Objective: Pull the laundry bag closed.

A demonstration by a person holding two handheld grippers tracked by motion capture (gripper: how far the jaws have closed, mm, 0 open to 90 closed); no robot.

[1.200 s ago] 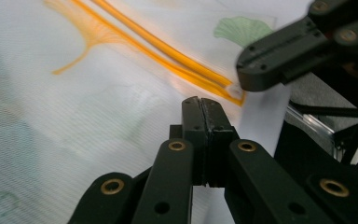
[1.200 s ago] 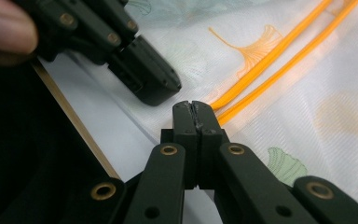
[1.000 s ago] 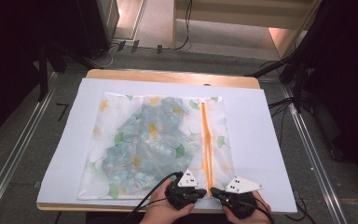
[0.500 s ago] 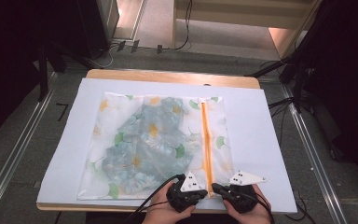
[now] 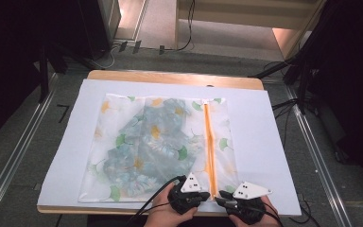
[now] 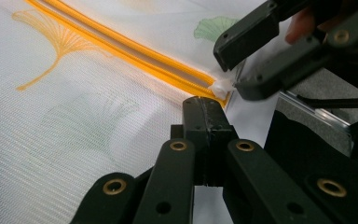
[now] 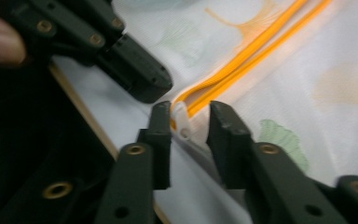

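High view: a mesh bag (image 5: 156, 151) lies flat on the white sheet (image 5: 264, 137) covering the desk (image 5: 170, 77), its orange zipper (image 5: 209, 142) running to the near edge. Left tool (image 6: 204, 109) is clamped on the mesh just beside the zipper's end. Right tool (image 7: 189, 122) has just been opening, its jaws narrowly apart around the white pull (image 7: 181, 120).

Your white mesh laundry bag (image 5: 156, 146) with ginkgo prints lies flat, its orange zipper (image 5: 210, 142) closed, the white pull (image 7: 181, 119) at the near end.
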